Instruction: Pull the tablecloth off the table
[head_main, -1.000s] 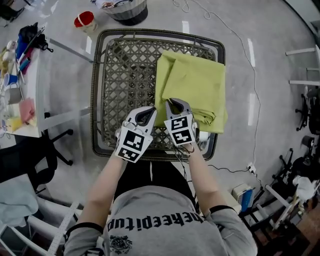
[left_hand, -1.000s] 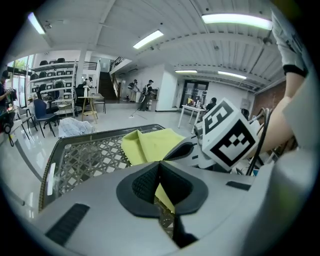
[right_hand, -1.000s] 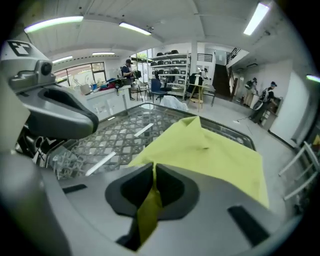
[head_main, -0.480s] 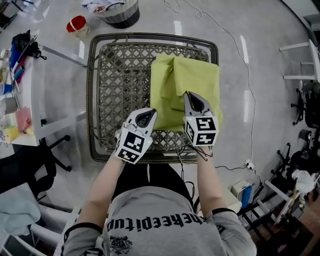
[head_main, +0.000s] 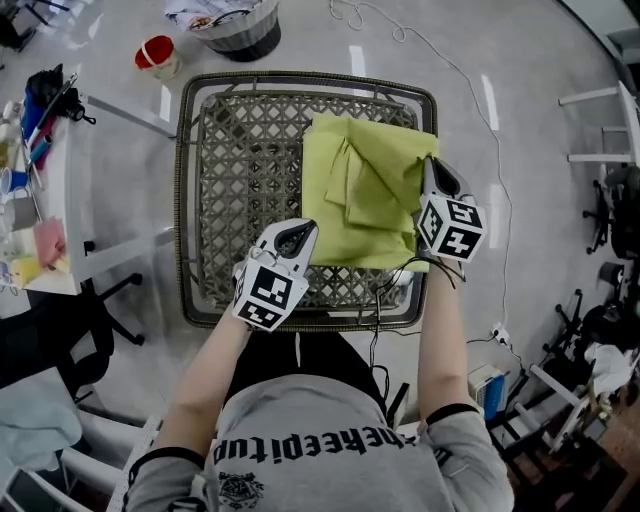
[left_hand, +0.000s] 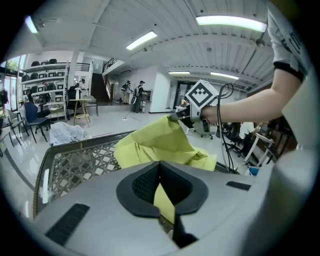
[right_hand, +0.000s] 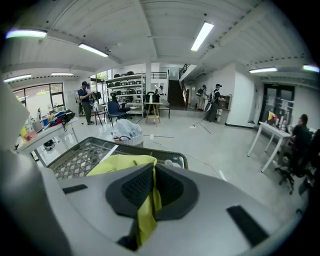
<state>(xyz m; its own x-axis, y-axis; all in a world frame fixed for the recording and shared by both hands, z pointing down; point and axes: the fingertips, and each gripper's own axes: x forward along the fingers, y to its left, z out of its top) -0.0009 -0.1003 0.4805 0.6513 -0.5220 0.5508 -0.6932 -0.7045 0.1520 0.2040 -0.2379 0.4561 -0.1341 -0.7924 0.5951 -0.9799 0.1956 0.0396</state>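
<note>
A yellow-green tablecloth (head_main: 372, 195) lies bunched and folded over the right half of a square wicker table (head_main: 187, 200). My left gripper (head_main: 301, 229) is at the cloth's near left corner, shut on it; in the left gripper view the cloth (left_hand: 152, 142) runs out from between the pads of that gripper (left_hand: 160, 175). My right gripper (head_main: 432, 166) is at the table's right edge, shut on a lifted fold. In the right gripper view a yellow strip (right_hand: 146, 212) hangs between its pads, at the right gripper (right_hand: 152, 182). The left gripper view shows the right gripper (left_hand: 176, 116) holding the cloth's peak up.
A red cup (head_main: 157, 51) and a round bin (head_main: 228, 22) stand on the floor beyond the table. A white desk (head_main: 45, 175) with clutter is at the left. A cable (head_main: 470, 85) runs over the floor at the right, near chairs (head_main: 610, 210). People stand far off.
My right gripper has moved from the table's near middle to its right edge and risen, dragging a fold of the cloth with it. The cloth has bunched up. The left gripper stayed put.
</note>
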